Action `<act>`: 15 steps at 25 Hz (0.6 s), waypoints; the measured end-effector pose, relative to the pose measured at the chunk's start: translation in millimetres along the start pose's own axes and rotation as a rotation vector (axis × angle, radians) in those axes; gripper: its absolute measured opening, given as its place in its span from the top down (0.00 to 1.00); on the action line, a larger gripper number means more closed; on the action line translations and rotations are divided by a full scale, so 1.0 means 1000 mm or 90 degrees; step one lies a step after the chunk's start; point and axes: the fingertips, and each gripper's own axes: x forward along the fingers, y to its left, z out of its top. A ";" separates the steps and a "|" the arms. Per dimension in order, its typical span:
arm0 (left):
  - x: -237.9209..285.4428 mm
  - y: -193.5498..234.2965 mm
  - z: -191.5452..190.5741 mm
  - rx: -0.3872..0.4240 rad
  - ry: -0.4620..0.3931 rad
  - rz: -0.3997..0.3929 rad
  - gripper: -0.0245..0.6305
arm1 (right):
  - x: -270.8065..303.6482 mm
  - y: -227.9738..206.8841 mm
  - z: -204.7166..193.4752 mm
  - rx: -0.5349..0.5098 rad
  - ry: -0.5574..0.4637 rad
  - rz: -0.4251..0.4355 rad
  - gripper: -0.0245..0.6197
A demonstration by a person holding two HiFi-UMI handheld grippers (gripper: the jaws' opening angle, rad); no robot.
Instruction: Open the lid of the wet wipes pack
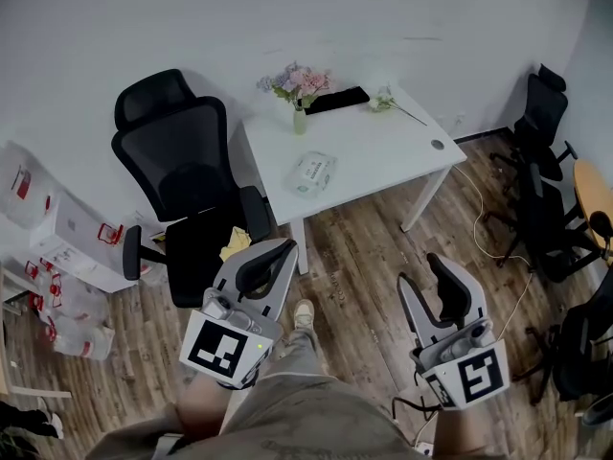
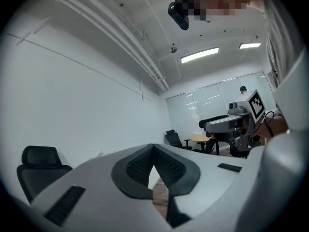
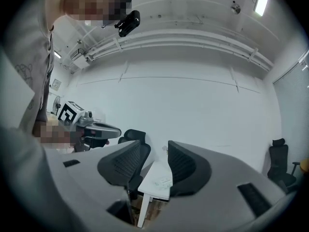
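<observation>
Both grippers are held low over the person's lap, well short of the desk, and neither touches anything.

Left gripper (image 1: 276, 255): jaws pressed together, pad tips meeting, nothing pinched. Its own view (image 2: 153, 147) confirms this, with only floor and wall past the tips.

Right gripper (image 1: 428, 278): jaws spread, empty. In its own view (image 3: 159, 154) the gap frames the desk far ahead, and the pads are clear of everything.

Wet wipes pack (image 1: 313, 172): lies flat on the white desk (image 1: 383, 151) at 12 o'clock from the person, lid closed as far as I can tell. On the desktop it sits toward 8 o'clock of centre, near the front edge. It is also visible through the right jaws (image 3: 162, 182), small.

Other items on the desk:
- Vase of flowers (image 1: 300, 92) at 12 o'clock of the pack, by the back edge.
- Flat black object (image 1: 337, 100) at 1 o'clock of the pack.
- Loose flower stem (image 1: 393, 105) at 2 o'clock of the pack.

Black office chair (image 1: 187, 195) stands at 9 o'clock of the desk, just beside it. More chairs (image 1: 541, 190) are at 3 o'clock, well apart. Boxes (image 1: 57, 233) sit at the far 9 o'clock edge.
</observation>
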 end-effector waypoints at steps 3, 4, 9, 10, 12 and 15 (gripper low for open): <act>0.029 0.025 -0.014 0.005 0.016 -0.004 0.94 | 0.035 -0.018 -0.012 -0.004 0.020 0.001 0.66; 0.039 0.034 -0.019 0.003 0.022 -0.006 0.94 | 0.047 -0.024 -0.016 -0.004 0.028 0.001 0.66; 0.087 0.084 -0.041 -0.001 0.049 -0.015 0.94 | 0.118 -0.048 -0.040 -0.016 0.075 0.011 0.66; 0.096 0.093 -0.046 -0.005 0.056 -0.017 0.94 | 0.132 -0.052 -0.045 -0.018 0.086 0.014 0.66; 0.114 0.110 -0.057 -0.017 0.075 -0.023 0.94 | 0.158 -0.060 -0.056 -0.011 0.106 0.021 0.66; 0.141 0.135 -0.076 -0.018 0.103 -0.036 0.94 | 0.197 -0.070 -0.072 -0.003 0.132 0.028 0.66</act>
